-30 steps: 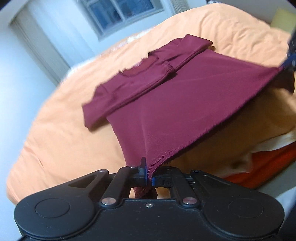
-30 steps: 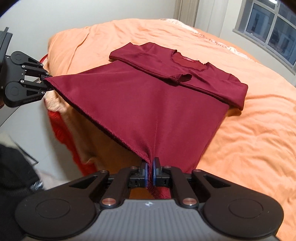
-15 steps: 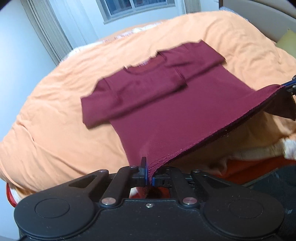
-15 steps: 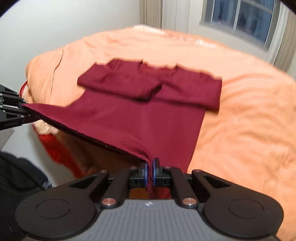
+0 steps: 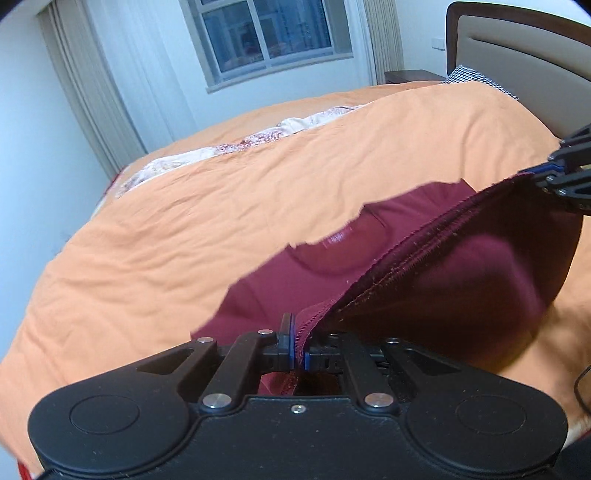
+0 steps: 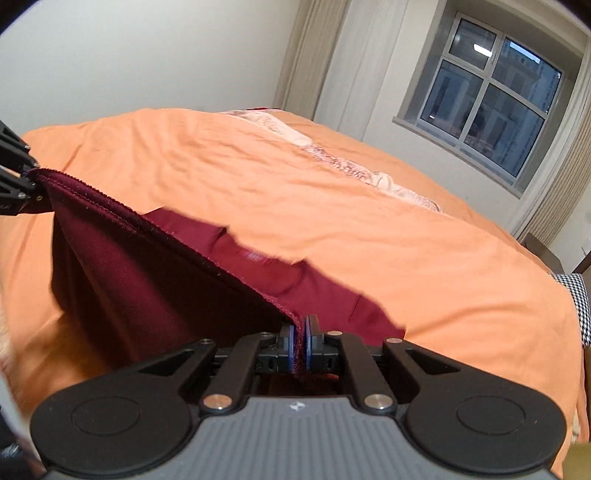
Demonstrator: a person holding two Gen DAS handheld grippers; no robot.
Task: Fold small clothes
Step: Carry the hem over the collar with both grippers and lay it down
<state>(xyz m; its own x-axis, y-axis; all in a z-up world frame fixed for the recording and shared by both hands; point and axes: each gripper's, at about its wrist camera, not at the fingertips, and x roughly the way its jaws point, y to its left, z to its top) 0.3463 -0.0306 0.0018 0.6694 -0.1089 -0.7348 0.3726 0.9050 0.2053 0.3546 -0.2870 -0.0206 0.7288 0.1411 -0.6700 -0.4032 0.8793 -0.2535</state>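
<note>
A dark red long-sleeved shirt lies on the orange bedcover. Its bottom hem is lifted and stretched taut between both grippers, above the collar end of the shirt. My left gripper is shut on one hem corner; my right gripper is shut on the other. Each gripper shows in the other's view: the right one at the right edge, the left one at the left edge. The raised cloth hides most of the shirt's body and sleeves.
The bed fills both views, with a pale patterned sheet showing along its far side. A window and curtains stand behind it. A headboard and a checked pillow are at one end.
Both grippers have carried the hem up and forward over the shirt toward the collar. The shirt lay almost fully in view before; now the lifted lower half covers much of it.
</note>
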